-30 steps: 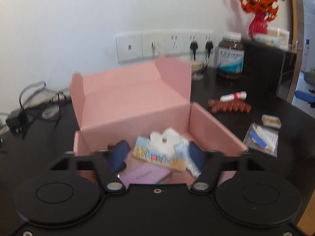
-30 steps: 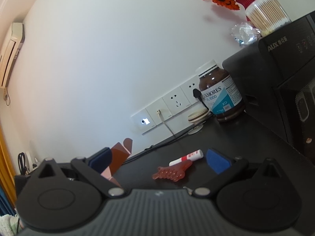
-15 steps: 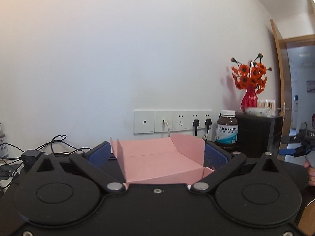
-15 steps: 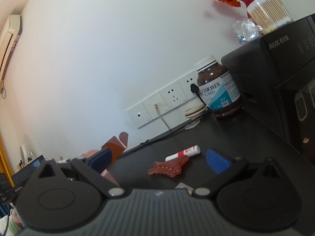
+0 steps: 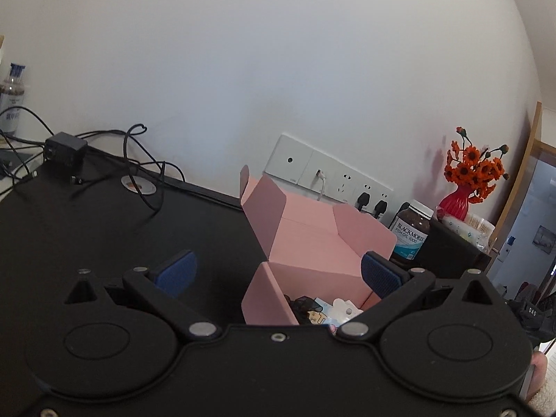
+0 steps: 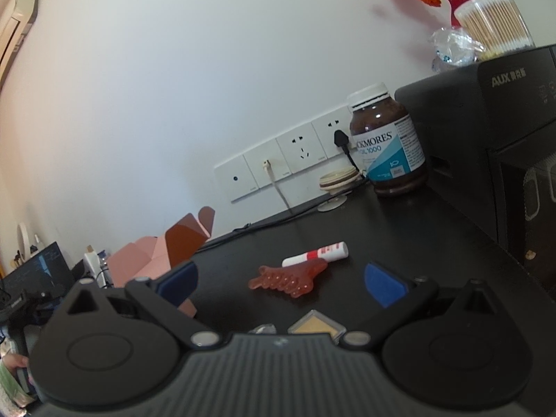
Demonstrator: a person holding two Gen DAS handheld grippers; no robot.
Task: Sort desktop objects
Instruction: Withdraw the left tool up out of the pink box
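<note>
Left tool (image 5: 276, 271): spread wide, nothing between its blue pads; its jaws have just been opening.
Right tool (image 6: 281, 281): spread wide, empty, hovering over the dark surface (image 6: 399, 229).
Small square case (image 6: 316, 325): tan top, clear rim, lying on the surface just in front of the right tool's body.
Comb (image 6: 288, 278): translucent reddish brown, toothed along one edge, lying flat between the right tool's pads in the view.
Tube (image 6: 316, 253): white with red bands, lying on its side just behind the comb, touching or nearly touching it.
Pink box (image 5: 312, 243): cardboard, flaps standing open, on the surface ahead of the left tool; small mixed things lie inside near its front wall, too jumbled to name.
Brown bottle (image 6: 389, 142): white cap, blue and white label, upright near the wall sockets (image 6: 288, 160).
Red vase (image 5: 457, 199): orange flowers, on a black cabinet at the far right.
</note>
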